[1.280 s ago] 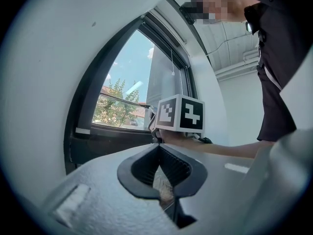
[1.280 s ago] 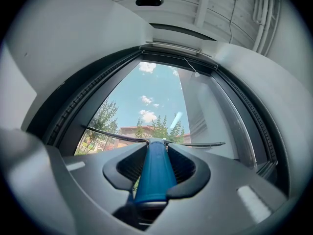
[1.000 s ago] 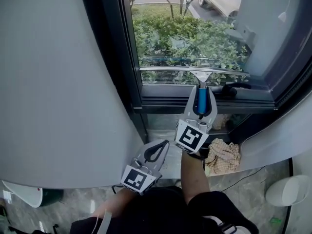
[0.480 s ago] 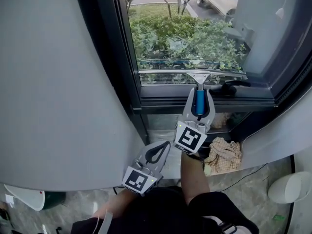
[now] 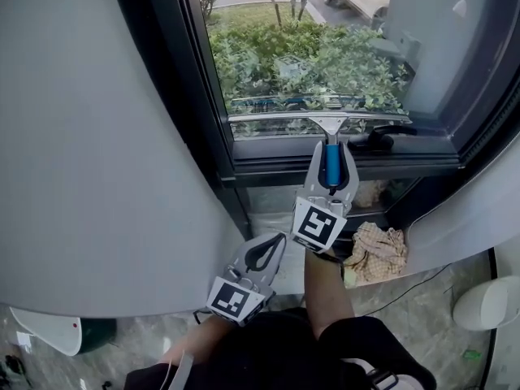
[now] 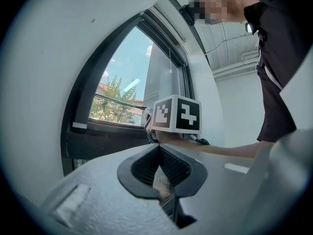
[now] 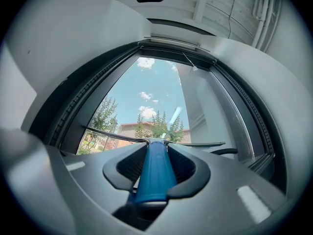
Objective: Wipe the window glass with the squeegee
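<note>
Looking down in the head view, the right gripper (image 5: 330,154) is clamped on the squeegee (image 5: 327,124) by its blue handle (image 5: 331,167). The blade (image 5: 276,117) lies level across the glass (image 5: 301,47), low down and just above the bottom frame (image 5: 268,149). The left gripper (image 5: 270,246) hangs lower, near the person's body and apart from the window. I judge the stroke nearly spent. To finish it well, hold the blade flat and level with even pressure down to the frame, then lift off cleanly rather than dragging over the sill. A black window handle (image 5: 382,136) sits just beside the blade's right end, so that end has little room. The dark upright frame (image 5: 199,96) is close on the left. Open glass lies above.

In the left gripper view, the jaws are closed together and grip nothing. Only a pale patch (image 6: 160,182), which I cannot identify, shows through the gap behind the tips. The right gripper's marker cube (image 6: 177,113) stands ahead, before the window.

In the right gripper view, both jaws press the blue handle with no slack, and it runs straight along them. The blade spans most of the pane's width near its lower edge. Frame edges close in on both sides, so sideways travel is short. Upward the pane is free for another pass.
</note>
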Action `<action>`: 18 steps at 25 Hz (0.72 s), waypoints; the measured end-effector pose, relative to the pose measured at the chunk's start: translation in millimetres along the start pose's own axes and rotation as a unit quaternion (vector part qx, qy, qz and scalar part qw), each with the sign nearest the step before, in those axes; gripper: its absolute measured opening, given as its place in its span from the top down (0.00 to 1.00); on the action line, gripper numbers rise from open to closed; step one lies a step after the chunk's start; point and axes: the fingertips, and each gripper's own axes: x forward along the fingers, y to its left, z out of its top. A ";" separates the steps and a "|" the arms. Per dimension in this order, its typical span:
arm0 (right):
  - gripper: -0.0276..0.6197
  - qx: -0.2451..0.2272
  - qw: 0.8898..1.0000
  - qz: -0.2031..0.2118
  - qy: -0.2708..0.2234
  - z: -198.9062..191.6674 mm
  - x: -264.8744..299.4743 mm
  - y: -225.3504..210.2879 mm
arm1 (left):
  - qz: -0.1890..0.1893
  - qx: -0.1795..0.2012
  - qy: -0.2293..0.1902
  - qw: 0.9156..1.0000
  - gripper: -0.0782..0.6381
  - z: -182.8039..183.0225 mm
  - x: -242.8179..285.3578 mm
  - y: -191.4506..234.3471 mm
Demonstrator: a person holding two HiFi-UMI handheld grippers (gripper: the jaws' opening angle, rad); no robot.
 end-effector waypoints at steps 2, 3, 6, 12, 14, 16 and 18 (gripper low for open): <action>0.75 -0.002 1.000 0.000 0.002 -1.0 -0.4 0.0 | -0.001 0.000 0.000 1.000 0.89 -0.7 -2.0 -1.9; 0.75 -0.002 1.000 0.000 0.003 -0.7 -0.7 -0.1 | -0.002 0.001 0.001 1.000 0.89 -1.5 -3.1 -2.9; 0.75 -0.001 1.000 0.001 0.005 -1.5 -1.0 -0.4 | -0.003 -0.002 0.001 1.000 0.89 -3.9 -4.5 -4.2; 0.75 0.013 1.000 0.008 0.000 4.9 -2.6 -7.6 | 0.005 -0.016 -0.001 1.000 0.89 -5.2 -5.4 -7.0; 0.75 0.019 1.000 0.008 -0.012 12.6 -6.6 -17.1 | 0.017 -0.013 -0.008 1.000 0.89 -1.1 -3.8 -6.5; 0.75 0.025 0.999 0.015 -0.022 22.4 -11.8 -27.9 | 0.035 -0.010 -0.009 0.999 0.89 -2.0 -3.5 -5.7; 0.75 0.027 0.999 0.027 -0.031 31.8 -17.5 -40.5 | 0.057 -0.008 -0.016 0.998 0.89 0.9 -3.9 -5.3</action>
